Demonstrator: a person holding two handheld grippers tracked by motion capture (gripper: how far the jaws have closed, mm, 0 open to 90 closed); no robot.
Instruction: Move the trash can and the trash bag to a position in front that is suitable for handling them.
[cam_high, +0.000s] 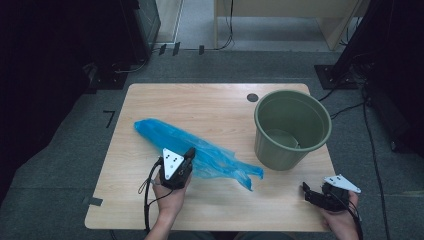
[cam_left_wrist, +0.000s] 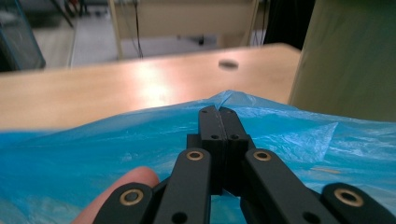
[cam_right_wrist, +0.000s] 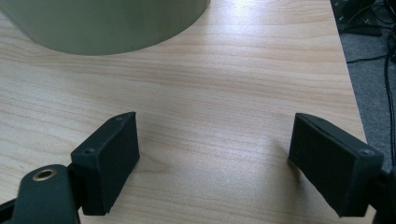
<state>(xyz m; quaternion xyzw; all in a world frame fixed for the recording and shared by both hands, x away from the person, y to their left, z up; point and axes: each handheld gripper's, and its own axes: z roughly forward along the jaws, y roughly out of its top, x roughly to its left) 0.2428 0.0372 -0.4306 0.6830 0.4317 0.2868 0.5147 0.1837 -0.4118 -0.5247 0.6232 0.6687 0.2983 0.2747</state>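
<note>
A crumpled blue plastic bag (cam_high: 210, 150) lies stretched across the middle of the wooden table (cam_high: 200, 105). My left gripper (cam_high: 190, 153) sits at the bag's near edge, and in the left gripper view its jaws (cam_left_wrist: 218, 112) stand together with a fold of the blue bag (cam_left_wrist: 93, 149) pinched up at their tips. A dark green plastic bucket (cam_high: 280, 155) stands upright at the right side of the table, apart from the bag's end. My right gripper (cam_high: 306, 189) rests near the table's front right corner, and its jaws (cam_right_wrist: 215, 119) stand wide apart over bare wood with nothing between them.
A small dark round hole (cam_high: 252, 97) marks the table's far edge behind the bucket. The bucket wall (cam_left_wrist: 345, 60) rises to the right of the left gripper, and the bucket base (cam_right_wrist: 102, 23) lies ahead of the right one. Cables and dark stands ring the grey floor.
</note>
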